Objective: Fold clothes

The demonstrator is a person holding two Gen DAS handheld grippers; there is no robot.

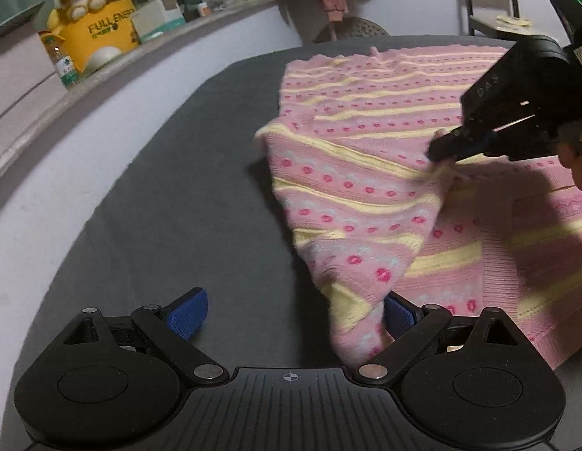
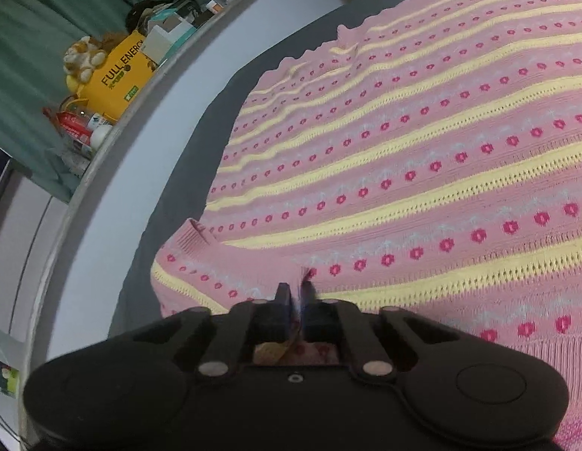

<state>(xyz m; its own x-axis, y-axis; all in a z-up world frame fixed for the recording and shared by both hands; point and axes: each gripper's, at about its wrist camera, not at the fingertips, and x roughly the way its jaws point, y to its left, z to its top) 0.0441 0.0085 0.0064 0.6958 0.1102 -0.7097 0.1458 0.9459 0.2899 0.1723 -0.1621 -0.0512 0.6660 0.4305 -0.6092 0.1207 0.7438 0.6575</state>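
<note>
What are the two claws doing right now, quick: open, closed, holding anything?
Left claw: open; the sweater sleeve drapes against one pad, not gripped.
Right claw: closed, pinching a fold of the sweater.

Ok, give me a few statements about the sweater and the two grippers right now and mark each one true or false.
1. The right gripper is shut on the pink sweater. True.
2. The left gripper is clamped on the sleeve. False: its jaws stand wide open, and the sleeve end only lies against one pad.
3. The sweater is plain blue. False: pink with yellow stripes and dark pink dots.
4. The sweater lies on a dark grey surface. True.
5. A yellow box sits on the ledge. True.
</note>
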